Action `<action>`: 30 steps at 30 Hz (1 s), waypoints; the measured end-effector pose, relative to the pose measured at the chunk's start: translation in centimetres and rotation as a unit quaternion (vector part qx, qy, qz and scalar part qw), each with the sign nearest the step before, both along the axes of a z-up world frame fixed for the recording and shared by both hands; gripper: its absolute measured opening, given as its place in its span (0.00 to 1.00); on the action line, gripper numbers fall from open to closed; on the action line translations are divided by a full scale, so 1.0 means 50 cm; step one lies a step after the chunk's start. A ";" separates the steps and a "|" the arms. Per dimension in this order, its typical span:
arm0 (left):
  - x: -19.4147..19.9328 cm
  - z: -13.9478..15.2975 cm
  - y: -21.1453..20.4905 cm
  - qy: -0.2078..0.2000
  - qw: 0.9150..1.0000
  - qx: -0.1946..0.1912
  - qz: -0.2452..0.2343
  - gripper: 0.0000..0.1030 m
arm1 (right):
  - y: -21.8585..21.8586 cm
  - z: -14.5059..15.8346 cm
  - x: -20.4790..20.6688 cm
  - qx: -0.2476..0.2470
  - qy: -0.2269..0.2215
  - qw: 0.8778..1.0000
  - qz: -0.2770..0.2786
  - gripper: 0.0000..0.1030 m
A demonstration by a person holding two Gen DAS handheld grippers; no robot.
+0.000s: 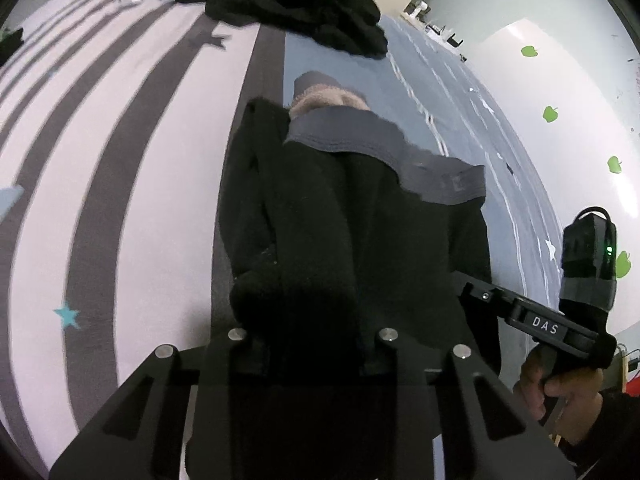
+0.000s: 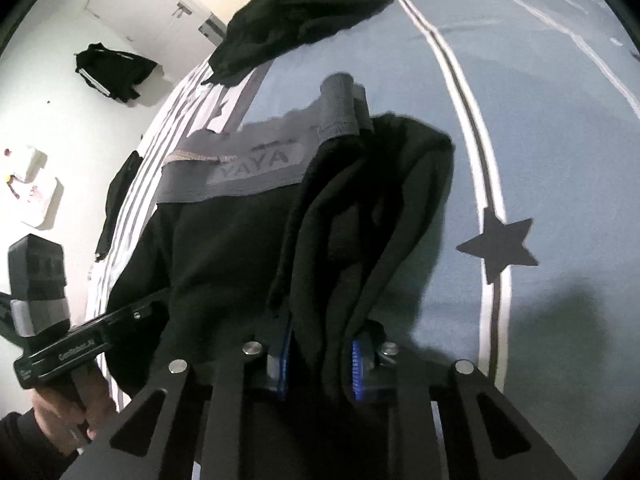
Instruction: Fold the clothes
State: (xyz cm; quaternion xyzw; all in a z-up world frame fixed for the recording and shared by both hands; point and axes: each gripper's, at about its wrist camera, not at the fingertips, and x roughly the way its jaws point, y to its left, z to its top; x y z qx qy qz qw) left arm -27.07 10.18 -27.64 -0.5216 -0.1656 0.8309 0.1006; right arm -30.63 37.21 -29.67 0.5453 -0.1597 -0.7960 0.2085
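striped star-print bedsheet (image 1: 120,168), green apple stickers (image 1: 551,113) on wall.

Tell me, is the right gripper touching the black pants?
Touching. In the right wrist view, the right gripper has its blue pads pressed against a bunch of the black pants pinched between them.

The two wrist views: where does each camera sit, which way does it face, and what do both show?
Left wrist: sits on the left gripper, looks down along its fingers at the black garment on the bed; the person's right hand shows at right.
Right wrist: sits on the right gripper, faces down at the same garment; the left hand shows at left.
Shared: the grey waistband, the black pile behind.
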 end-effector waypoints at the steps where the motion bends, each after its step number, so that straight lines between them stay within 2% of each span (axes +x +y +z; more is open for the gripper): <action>1: 0.001 0.015 -0.003 0.005 1.000 0.002 0.003 0.23 | 0.001 0.011 0.003 0.003 0.005 1.000 -0.002 0.18; 8: -0.011 0.125 -0.039 0.022 1.000 -0.003 0.006 0.23 | 0.004 0.122 0.005 -0.009 0.021 1.000 -0.009 0.18; 11: -0.045 0.155 -0.039 0.026 1.000 -0.010 0.003 0.23 | -0.011 0.162 0.000 -0.011 0.025 1.000 -0.005 0.18; 17: -0.031 0.199 -0.164 0.028 0.999 -0.015 0.023 0.23 | -0.115 0.207 -0.002 -0.021 0.028 0.999 0.011 0.18; 22: -0.011 0.202 -0.346 0.039 0.999 -0.018 0.029 0.23 | -0.265 0.239 0.011 -0.027 0.041 0.998 0.025 0.18; 26: 0.020 0.184 -0.545 0.041 0.998 -0.022 0.036 0.23 | -0.460 0.219 0.034 -0.024 0.045 0.998 0.039 0.18; 30: 0.055 0.180 -0.770 0.041 0.997 -0.043 0.049 0.23 | -0.682 0.189 0.058 -0.026 0.045 0.997 0.051 0.18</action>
